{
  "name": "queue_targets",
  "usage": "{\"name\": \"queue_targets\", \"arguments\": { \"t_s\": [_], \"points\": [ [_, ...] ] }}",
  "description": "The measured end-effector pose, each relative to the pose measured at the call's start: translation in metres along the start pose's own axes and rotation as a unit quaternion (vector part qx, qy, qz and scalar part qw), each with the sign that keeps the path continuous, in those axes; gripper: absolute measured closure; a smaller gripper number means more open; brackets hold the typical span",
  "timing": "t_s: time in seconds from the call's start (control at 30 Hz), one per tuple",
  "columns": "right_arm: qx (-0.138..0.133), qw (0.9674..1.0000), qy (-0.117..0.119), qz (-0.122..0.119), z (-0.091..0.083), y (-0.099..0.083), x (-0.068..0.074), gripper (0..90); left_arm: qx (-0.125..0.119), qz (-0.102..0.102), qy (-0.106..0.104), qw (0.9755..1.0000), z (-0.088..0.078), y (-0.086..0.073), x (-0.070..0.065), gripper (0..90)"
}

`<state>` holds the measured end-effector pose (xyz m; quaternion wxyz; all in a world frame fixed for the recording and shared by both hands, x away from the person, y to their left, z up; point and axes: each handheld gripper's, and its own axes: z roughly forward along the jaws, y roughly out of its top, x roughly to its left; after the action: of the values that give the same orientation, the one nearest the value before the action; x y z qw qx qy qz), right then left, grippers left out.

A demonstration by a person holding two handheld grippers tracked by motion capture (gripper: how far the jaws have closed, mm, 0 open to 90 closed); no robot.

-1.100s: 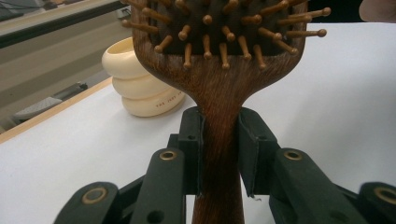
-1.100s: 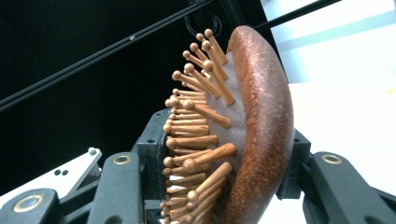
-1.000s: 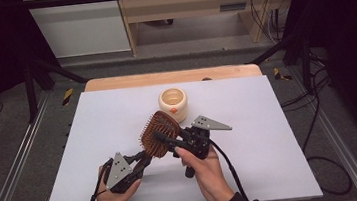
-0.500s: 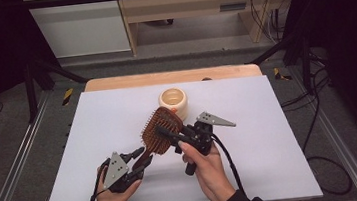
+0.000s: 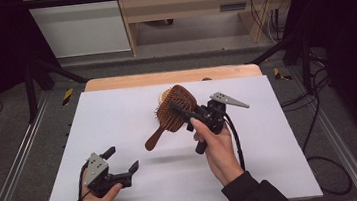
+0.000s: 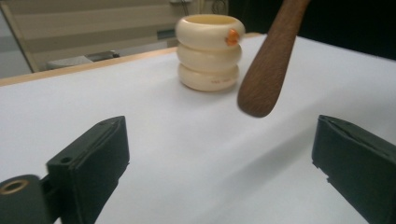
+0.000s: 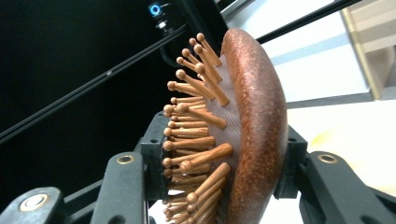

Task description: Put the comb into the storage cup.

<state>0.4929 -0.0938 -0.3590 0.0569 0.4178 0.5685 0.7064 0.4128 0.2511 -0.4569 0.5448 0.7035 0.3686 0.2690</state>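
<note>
**Wooden brush passes to the right gripper**

Wood-backed, the brush [image 5: 175,112] now sits clamped by its head between the right gripper's [image 5: 191,115] jaws, handle hanging free towards the left gripper [image 5: 121,162]. A second ago the left gripper pinched that handle; its jaws have just been opening and now stand wide with nothing between them, the handle tip [image 6: 268,70] hovering beyond them. The hand-over looks complete, with the cream holder [image 6: 210,45] probably next.

Legible text: none. Cream ring-shaped holder [image 6: 210,45]: faint reddish print on lowest ring, too small to read. Other surfaces unmarked.
</note>
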Motion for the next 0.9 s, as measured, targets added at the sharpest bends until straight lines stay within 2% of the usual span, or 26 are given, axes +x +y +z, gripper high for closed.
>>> {"name": "queue_targets", "arguments": {
  "t_s": [0.2, 0.33, 0.57, 0.63, 0.77, 0.9],
  "points": [
    [-0.001, 0.9998, -0.019, 0.0, 0.0, 0.019, -0.008, 51.0, -0.004, -0.027, 0.031, 0.9992, -0.004, -0.005, 0.016, 2.9],
    [0.001, 0.9997, -0.024, 0.004, 0.004, 0.028, -0.01, 51.0, 0.001, -0.028, 0.047, 0.9985, -0.004, -0.007, 0.02, 3.0],
    [-0.012, 0.9995, -0.024, 0.017, 0.009, 0.042, -0.012, 51.0, 0.005, -0.029, 0.056, 0.998, -0.003, -0.009, 0.021, 3.1],
    [-0.017, 0.9994, -0.025, 0.019, 0.009, 0.048, -0.012, 51.0, 0.006, -0.028, 0.053, 0.9982, -0.001, -0.009, 0.02, 3.1],
    [-0.019, 0.9991, -0.037, 0.012, 0.01, 0.057, -0.015, 50.9, 0.007, -0.023, 0.052, 0.9984, 0.0, -0.009, 0.018, 3.1],
    [-0.023, 0.9987, -0.039, 0.025, 0.01, 0.063, -0.018, 50.9, 0.012, -0.02, 0.052, 0.9984, 0.002, -0.01, 0.018, 2.9]
  ]
}}
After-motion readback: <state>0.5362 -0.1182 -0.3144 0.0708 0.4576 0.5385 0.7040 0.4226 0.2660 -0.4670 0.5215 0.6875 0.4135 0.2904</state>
